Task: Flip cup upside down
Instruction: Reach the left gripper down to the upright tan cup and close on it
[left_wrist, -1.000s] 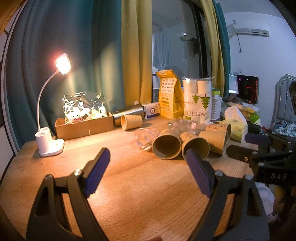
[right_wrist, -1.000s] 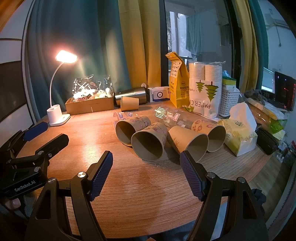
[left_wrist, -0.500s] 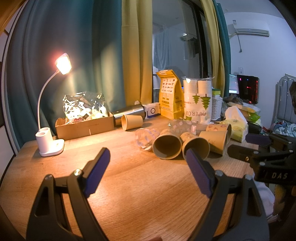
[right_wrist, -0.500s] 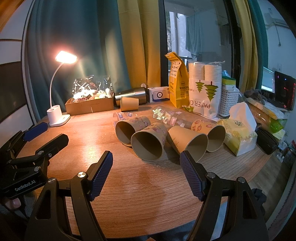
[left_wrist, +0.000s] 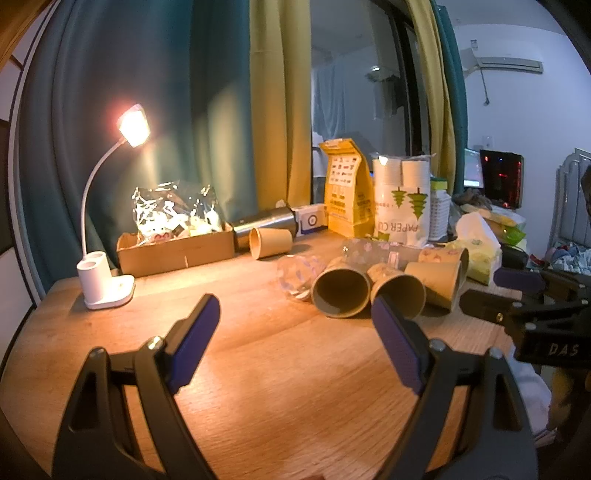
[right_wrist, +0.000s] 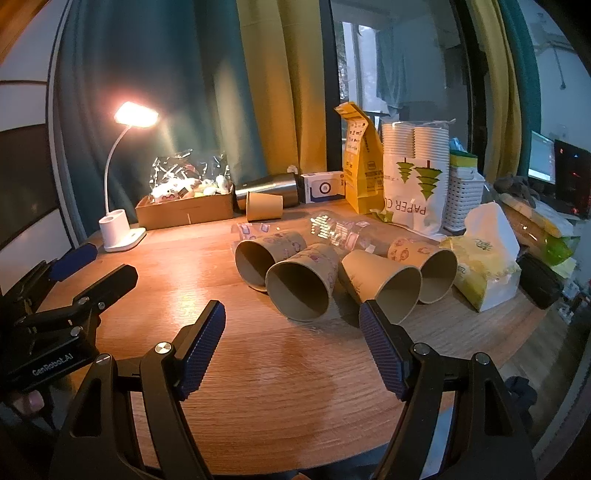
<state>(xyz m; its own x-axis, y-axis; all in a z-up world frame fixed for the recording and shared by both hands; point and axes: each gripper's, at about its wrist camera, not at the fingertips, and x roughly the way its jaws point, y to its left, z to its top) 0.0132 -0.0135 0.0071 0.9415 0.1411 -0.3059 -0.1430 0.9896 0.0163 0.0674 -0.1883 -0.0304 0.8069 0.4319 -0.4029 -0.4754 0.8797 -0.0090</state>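
Both grippers, left (left_wrist: 295, 332) and right (right_wrist: 291, 332), are held apart, empty. Four cups (right_wrist: 299, 284) lie sideways, touching, mid-surface (right_wrist: 295, 387). If one is grabbed, neighbours could be knocked rolling, or thin paper crushed.

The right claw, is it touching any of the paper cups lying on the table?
Apart. The right wrist view shows the right claw open, with bare table between its fingertips and the nearest cup; the other fingertip overlaps another cup's rim only in line of sight.
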